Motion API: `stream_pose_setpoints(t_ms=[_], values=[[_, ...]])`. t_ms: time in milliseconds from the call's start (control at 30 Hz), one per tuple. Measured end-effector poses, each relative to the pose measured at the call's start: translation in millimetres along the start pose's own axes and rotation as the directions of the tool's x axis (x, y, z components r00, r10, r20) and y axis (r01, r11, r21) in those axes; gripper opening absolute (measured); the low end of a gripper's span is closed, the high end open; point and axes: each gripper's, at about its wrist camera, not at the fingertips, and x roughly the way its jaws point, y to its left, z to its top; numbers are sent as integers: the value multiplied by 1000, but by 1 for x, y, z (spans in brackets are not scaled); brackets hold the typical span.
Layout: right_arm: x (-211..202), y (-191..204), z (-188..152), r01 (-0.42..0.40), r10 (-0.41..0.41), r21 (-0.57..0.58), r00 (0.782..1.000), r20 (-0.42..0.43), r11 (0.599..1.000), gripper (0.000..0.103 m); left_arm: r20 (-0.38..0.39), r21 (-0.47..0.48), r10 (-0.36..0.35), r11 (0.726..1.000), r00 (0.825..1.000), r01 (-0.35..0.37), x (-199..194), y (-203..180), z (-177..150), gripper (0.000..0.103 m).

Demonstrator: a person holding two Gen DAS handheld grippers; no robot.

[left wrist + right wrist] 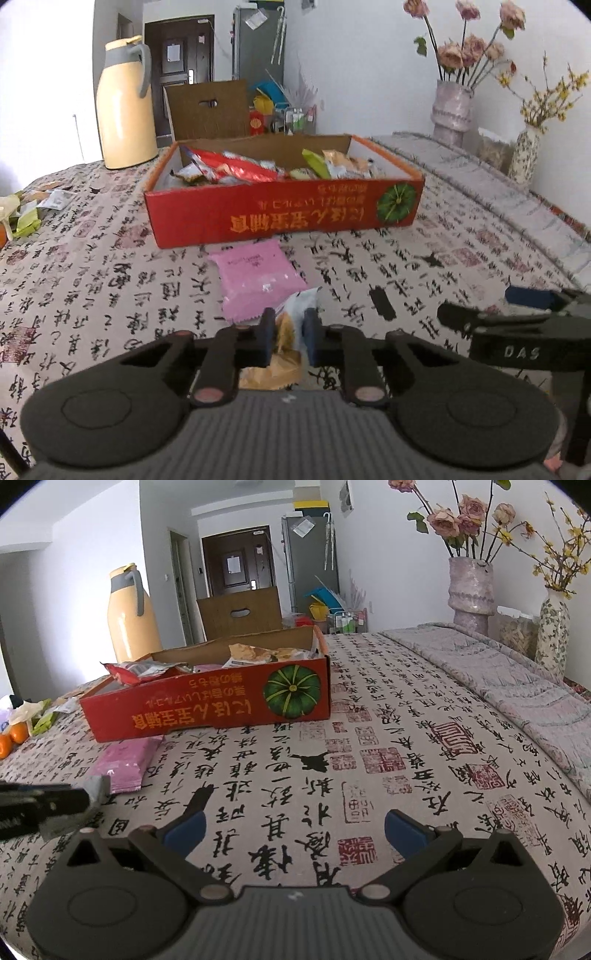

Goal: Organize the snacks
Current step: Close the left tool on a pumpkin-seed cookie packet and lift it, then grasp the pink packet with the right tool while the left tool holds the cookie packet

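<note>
Your left gripper [287,338] was closed on a small snack packet [291,325] — a pale wrapper with a biscuit picture, pinched near its middle so that its lower end hung below the pads [266,339] over the calligraphy-print cloth of the bench [369,266]. Your right gripper [293,830] stood wide open with nothing between its pads, hovering over bare cloth to the right of the work. The red cardboard tray [284,210], already holding a heap of mixed wrappers, sat further back on the bench, and a pink snack bag [256,278] lay flat just in front of its near wall, between the held packet and the tray. To do this step well, you would have wanted to carry the packet high enough to pass over both the pink bag and the tray's front wall, since the dangling end could easily have snagged on that cardboard edge. The grip looked narrow for a limp wrapper, so a steady, unhurried carry would have suited it better than a swing. The emptier stretch in the tray's middle looked the best spot to let go — low inside the walls, so the packet would not bounce out. The pink bag seemed the natural next pick for the idle right gripper.
</note>
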Motion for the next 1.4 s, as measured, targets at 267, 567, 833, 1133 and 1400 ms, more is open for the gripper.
stream_pose_setpoints(t_ms=[267,567,833,1133,1400], values=[[5,16,1,-3,2,-37,1000,-13,999,103,37,-59,0,998,999,3,-11,24,6,5],[6,16,-1,8,-9,-37,1000,-21,999,103,15,-132,20,991,1000,-18,-6,48,2,64],[9,7,-4,11,-11,-14,1000,-27,1000,103,-14,-64,-42,997,999,42,0,25,-3,84],[3,-7,-9,5,-5,7,1000,-7,1000,103,-112,-17,-9,1000,994,7,29,0,-15,74],[0,-4,-13,16,-16,-25,1000,4,1000,103,-80,-1,15,1000,997,-15,25,-6,-17,44]])
